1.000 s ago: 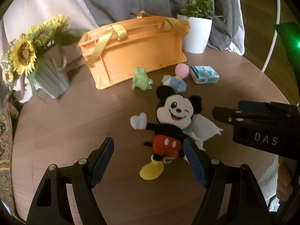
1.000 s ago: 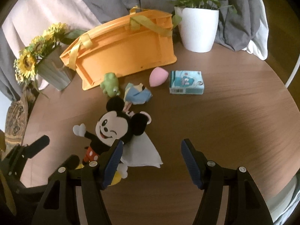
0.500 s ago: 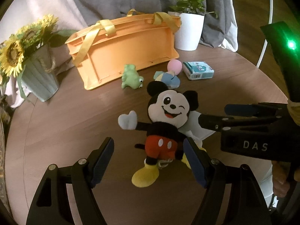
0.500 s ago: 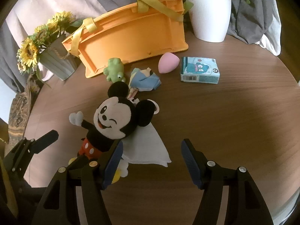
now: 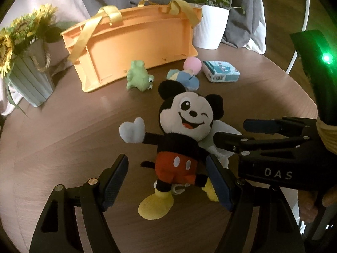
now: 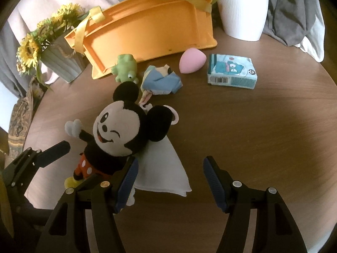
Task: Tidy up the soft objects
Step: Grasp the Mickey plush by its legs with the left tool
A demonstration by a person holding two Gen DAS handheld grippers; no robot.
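With the mouse plush point(image 5: 181, 135) lying face-up near the desk point(image 5: 63, 130) centre, its shorts between the spread, empty jaws of your left hand-held gripper point(image 5: 167, 181), you needed to close squarely on the torso while your right hand-held gripper point(image 6: 168, 181), also spread, straddled the white cloth point(image 6: 162, 168).

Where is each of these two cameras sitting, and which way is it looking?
Left wrist: on the left gripper, angled down over the mouse doll; the right gripper and fingers of a hand show.
Right wrist: on the right gripper, above the white cloth; the left gripper shows at the left edge.
Shared: doll, cloth, orange basket, table.
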